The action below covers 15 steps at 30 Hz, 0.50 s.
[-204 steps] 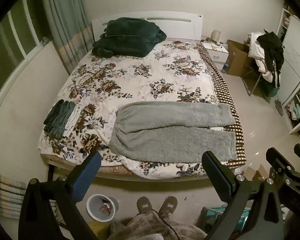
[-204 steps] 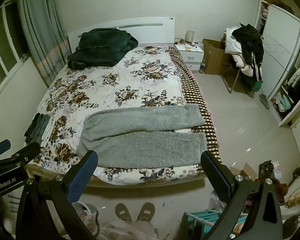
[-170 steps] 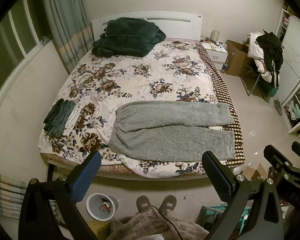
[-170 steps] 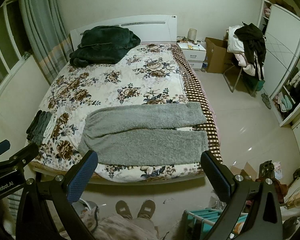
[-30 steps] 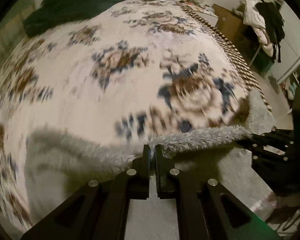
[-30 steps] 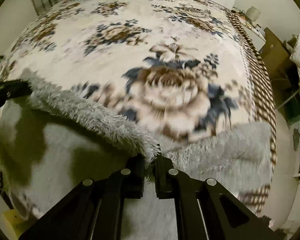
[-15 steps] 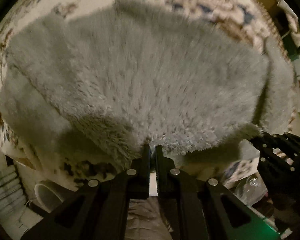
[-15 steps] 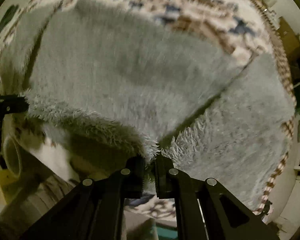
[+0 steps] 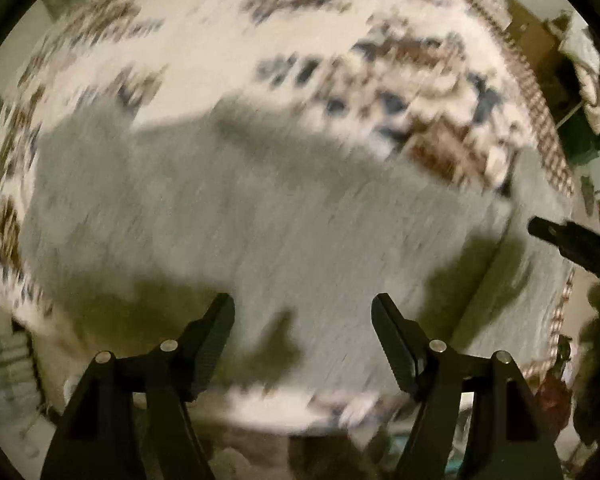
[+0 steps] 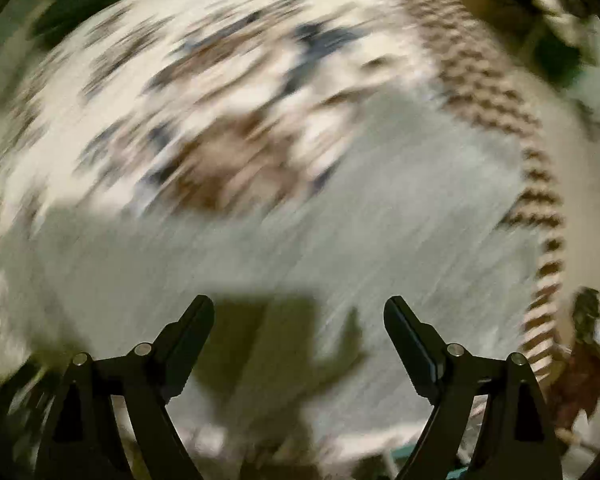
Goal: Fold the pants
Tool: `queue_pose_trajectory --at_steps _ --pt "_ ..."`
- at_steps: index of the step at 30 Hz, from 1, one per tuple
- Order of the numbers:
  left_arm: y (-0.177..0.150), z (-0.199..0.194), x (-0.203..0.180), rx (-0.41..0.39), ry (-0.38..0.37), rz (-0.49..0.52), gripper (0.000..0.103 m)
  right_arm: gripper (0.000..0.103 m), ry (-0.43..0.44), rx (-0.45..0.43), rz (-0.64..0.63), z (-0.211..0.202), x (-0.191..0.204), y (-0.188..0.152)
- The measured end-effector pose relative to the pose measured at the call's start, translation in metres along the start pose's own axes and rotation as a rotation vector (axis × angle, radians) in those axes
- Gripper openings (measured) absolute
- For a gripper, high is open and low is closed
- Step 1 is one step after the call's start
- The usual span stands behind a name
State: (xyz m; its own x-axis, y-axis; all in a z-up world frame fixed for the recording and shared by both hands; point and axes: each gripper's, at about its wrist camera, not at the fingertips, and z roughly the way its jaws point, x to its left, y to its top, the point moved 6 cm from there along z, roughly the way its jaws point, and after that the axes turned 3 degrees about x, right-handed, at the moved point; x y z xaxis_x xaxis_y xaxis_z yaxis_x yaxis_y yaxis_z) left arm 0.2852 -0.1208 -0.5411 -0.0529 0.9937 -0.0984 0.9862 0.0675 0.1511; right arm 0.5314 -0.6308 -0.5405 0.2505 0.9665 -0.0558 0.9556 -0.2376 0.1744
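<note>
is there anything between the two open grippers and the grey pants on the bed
Nothing visible. The left gripper and right gripper are open, with only bare grey pants on the bedspread ahead, though both views are blurred.

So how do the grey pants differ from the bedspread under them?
The pants are plain grey; the bedspread is white with brown and blue flowers. The pants lie on top and cover only the near part of the bedspread, which runs on well beyond them. Both frames are too blurred to compare texture. Both lie flat.
</note>
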Motion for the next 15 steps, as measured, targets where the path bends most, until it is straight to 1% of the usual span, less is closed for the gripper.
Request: queue_pose_trajectory --at_steps 1,2,3,4,5,6,7,8,9,10,11,12,13,15 --pt "0.017 0.007 -0.013 -0.028 0.006 0.017 0.07 0.089 -0.015 -0.001 0.019 0.006 -0.003 0.023" --pt "0.019 0.005 -0.024 -0.039 0.007 0.026 0.07 0.089 -0.042 0.0 0.045 0.015 -0.006 0.04" --pt "0.031 0.01 -0.035 -0.056 0.006 0.039 0.07 0.089 -0.077 0.002 0.07 0.027 -0.012 0.057" --pt "0.042 0.015 -0.046 -0.073 0.005 0.057 0.07 0.089 -0.104 0.017 0.077 0.038 -0.014 0.066" --pt "0.043 0.011 -0.055 -0.079 0.004 0.07 0.07 0.089 -0.128 0.038 0.084 0.049 -0.017 0.072" --pt "0.05 0.014 -0.067 -0.089 0.003 0.094 0.07 0.086 -0.143 0.06 0.092 0.057 -0.02 0.077" --pt "0.055 0.016 -0.078 -0.097 0.003 0.116 0.07 0.069 -0.148 0.076 0.106 0.063 -0.021 0.076" --pt "0.055 0.014 -0.083 -0.107 -0.003 0.136 0.07 0.052 -0.148 0.072 0.133 0.066 -0.026 0.077" --pt "0.057 0.015 -0.091 -0.106 -0.009 0.157 0.07 0.009 -0.153 0.049 0.18 0.061 -0.038 0.074" --pt "0.055 0.013 -0.094 -0.104 -0.016 0.173 0.07 0.006 -0.138 0.023 0.227 0.056 -0.048 0.071" --pt "0.053 0.014 -0.099 -0.099 -0.023 0.191 0.07 0.006 -0.107 -0.011 0.294 0.044 -0.062 0.06" --pt "0.049 0.013 -0.104 -0.095 -0.024 0.2 0.07 0.006 -0.091 -0.042 0.375 0.027 -0.086 0.039" --pt "0.045 0.015 -0.107 -0.088 -0.025 0.21 0.07 0.006 -0.086 -0.05 0.419 0.019 -0.1 0.026" --pt "0.033 0.021 -0.11 -0.055 -0.025 0.219 0.07 0.006 -0.072 -0.043 0.559 0.005 -0.144 -0.017"
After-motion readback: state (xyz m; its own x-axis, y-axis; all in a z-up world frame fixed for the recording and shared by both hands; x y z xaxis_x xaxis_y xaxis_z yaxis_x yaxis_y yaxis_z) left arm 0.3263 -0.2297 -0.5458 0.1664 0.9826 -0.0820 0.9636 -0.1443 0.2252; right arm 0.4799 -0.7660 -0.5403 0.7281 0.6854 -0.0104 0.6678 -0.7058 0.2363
